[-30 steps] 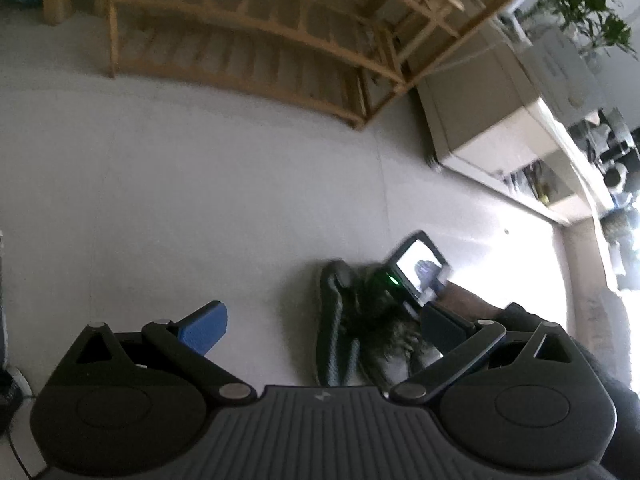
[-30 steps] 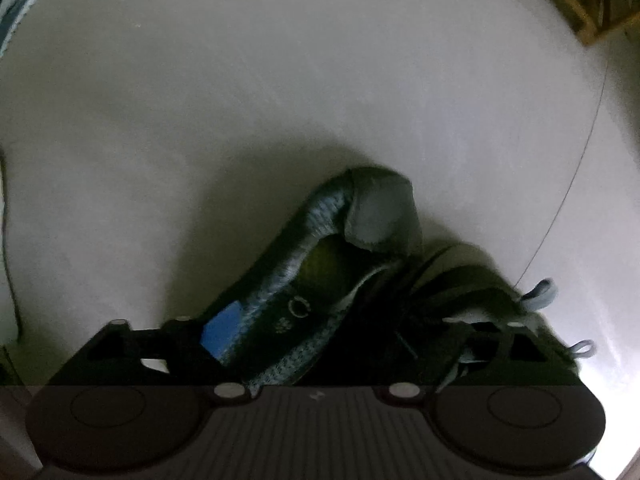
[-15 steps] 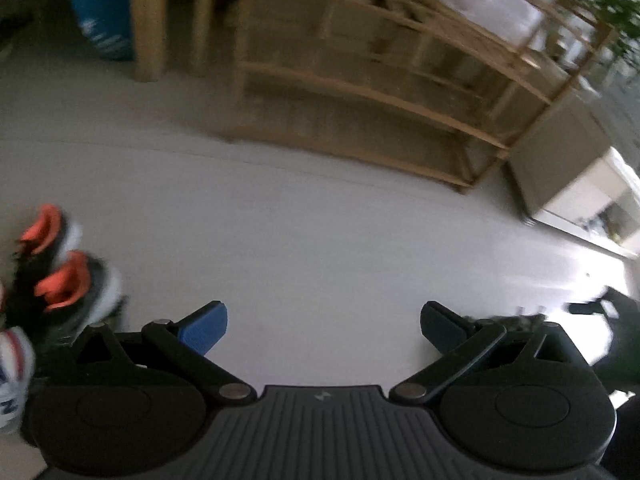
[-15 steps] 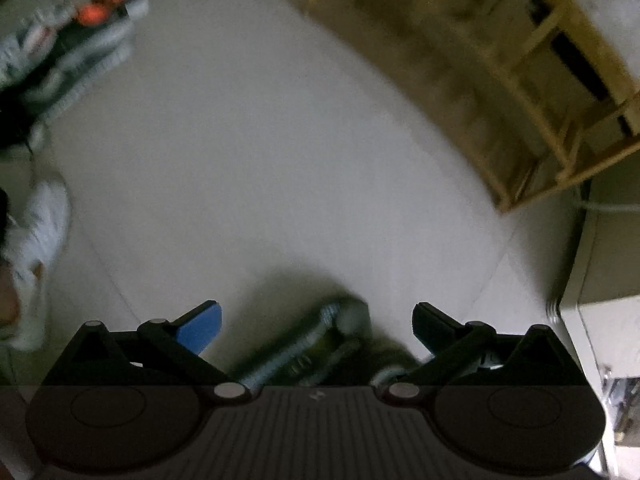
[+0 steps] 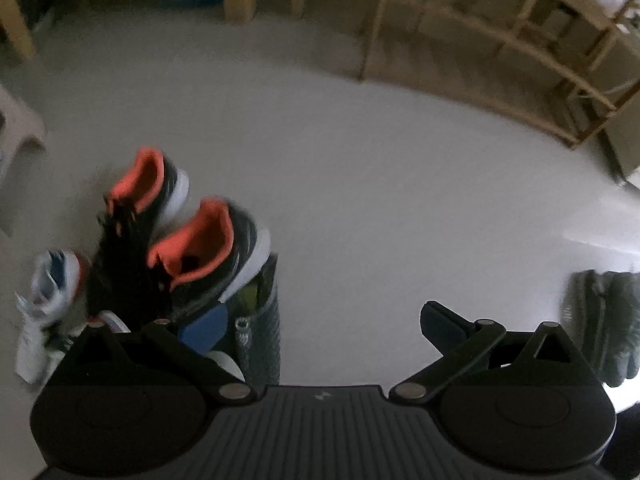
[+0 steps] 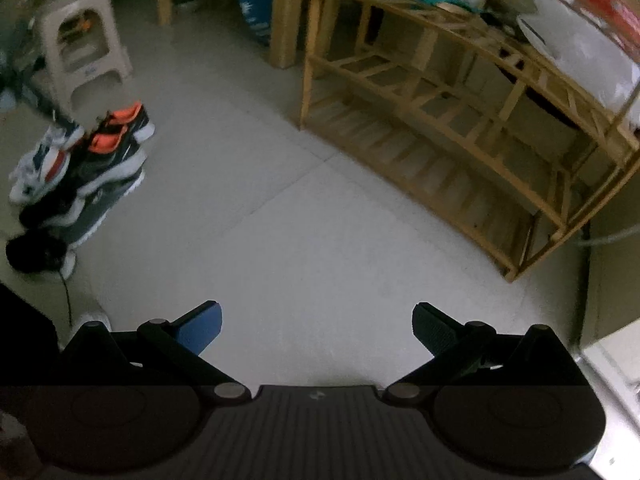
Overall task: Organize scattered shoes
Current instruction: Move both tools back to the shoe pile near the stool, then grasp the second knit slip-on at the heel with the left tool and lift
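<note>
A pair of black shoes with orange lining [image 5: 192, 248] stands on the pale floor left of centre. A white and blue sneaker [image 5: 48, 304] lies further left. A dark green shoe [image 5: 262, 320] lies just beside the blue pad of my left gripper [image 5: 320, 316], which hangs open over bare floor with nothing between its fingers. More dark green footwear [image 5: 600, 320] sits at the right edge. My right gripper [image 6: 316, 314] is open and empty, high above the floor. From there the black and orange shoes [image 6: 116, 136] and white sneakers [image 6: 40, 160] lie far left.
A slatted wooden shoe rack [image 6: 460, 128] stands to the right, also in the left wrist view [image 5: 500, 48]. A beige plastic stool [image 6: 80, 52] stands behind the shoe group. A blue bag [image 6: 252, 4] leans at the back. A wooden post [image 6: 284, 12] rises beside the rack.
My left gripper has swung left and sunk, from the dark green shoe to the black and orange pair. My right gripper has let go of a dark green shoe, opened wide and risen.
</note>
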